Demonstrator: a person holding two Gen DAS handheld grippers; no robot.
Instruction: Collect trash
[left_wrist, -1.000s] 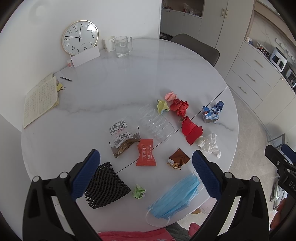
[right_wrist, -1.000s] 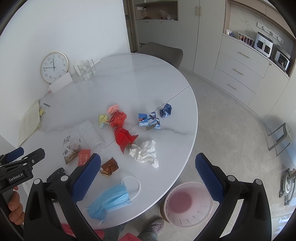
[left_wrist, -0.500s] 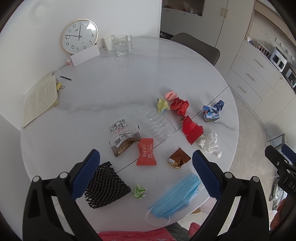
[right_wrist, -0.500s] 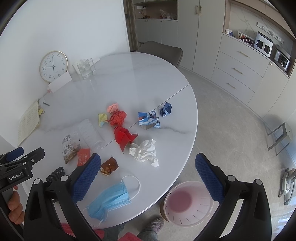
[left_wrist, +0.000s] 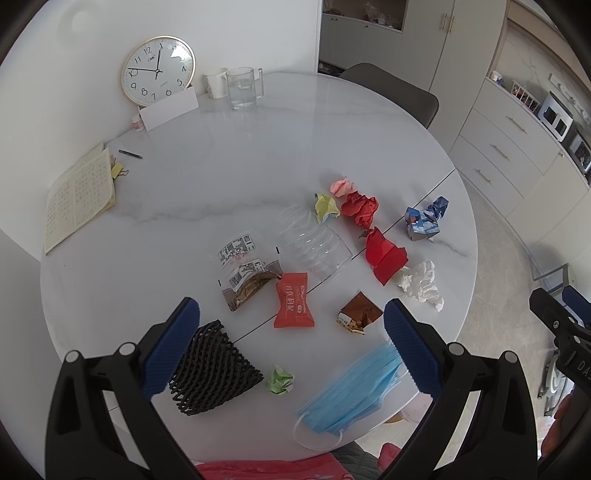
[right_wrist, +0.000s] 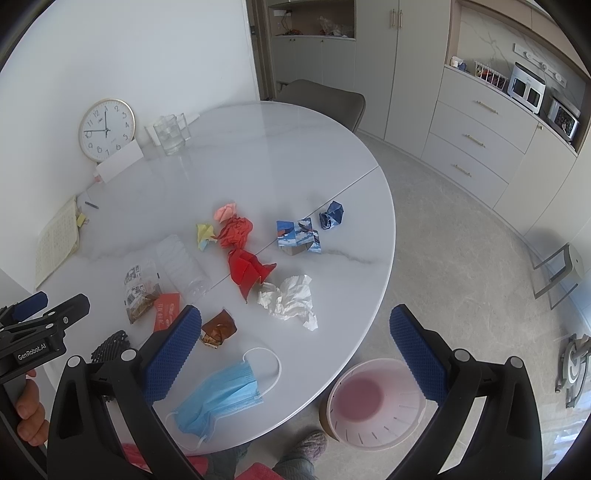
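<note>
Trash lies scattered on the round white table (left_wrist: 240, 155): a blue face mask (left_wrist: 354, 391), black foam netting (left_wrist: 210, 373), a green paper ball (left_wrist: 279, 379), an orange wrapper (left_wrist: 293, 300), a brown wrapper (left_wrist: 358, 314), white tissue (left_wrist: 419, 282), red crumpled paper (left_wrist: 384, 254), a clear plastic tray (left_wrist: 314, 243). A pink bin (right_wrist: 373, 402) stands on the floor by the table edge. My left gripper (left_wrist: 291, 349) is open and empty above the near trash. My right gripper (right_wrist: 293, 350) is open and empty above the table edge, mask (right_wrist: 221, 395) below it.
A clock (left_wrist: 159, 70), a glass mug (left_wrist: 242, 88), a white cup (left_wrist: 216, 82), a notebook (left_wrist: 79, 192) and a pen (left_wrist: 130, 154) stand at the table's far side. A grey chair (right_wrist: 321, 99) and cabinets (right_wrist: 476, 140) lie beyond. Blue patterned paper (right_wrist: 299, 236) lies near the right edge.
Both views have shifted only slightly; the grippers stay open and no trash has moved.
</note>
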